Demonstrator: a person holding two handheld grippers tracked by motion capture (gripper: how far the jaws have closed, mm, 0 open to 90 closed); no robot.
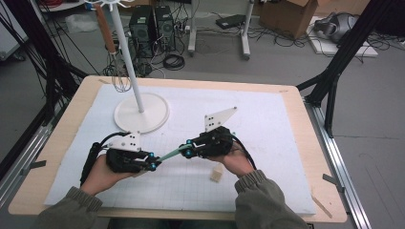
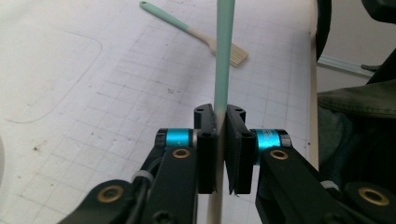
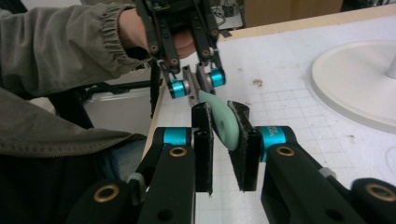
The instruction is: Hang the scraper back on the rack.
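A slim utensil with a teal handle [image 1: 168, 154] spans the gap between both grippers above the white mat. My left gripper [image 1: 152, 164] is shut on its shaft [image 2: 223, 70], where teal turns to pale beige. In the right gripper view, the flat teal handle end with its hanging hole [image 3: 225, 125] sits pinched between the pads of my right gripper [image 3: 220, 140], with the left gripper [image 3: 195, 88] facing it just beyond. The utensil's working end is hidden below the left jaws.
A second teal-handled brush [image 2: 196, 31] lies on the mat; its beige bristles [image 1: 216, 173] show by the right hand. A white stand with a round base [image 1: 142, 112] stands at the back left, a whisk [image 1: 121, 78] hanging from it. The table's front edge is near.
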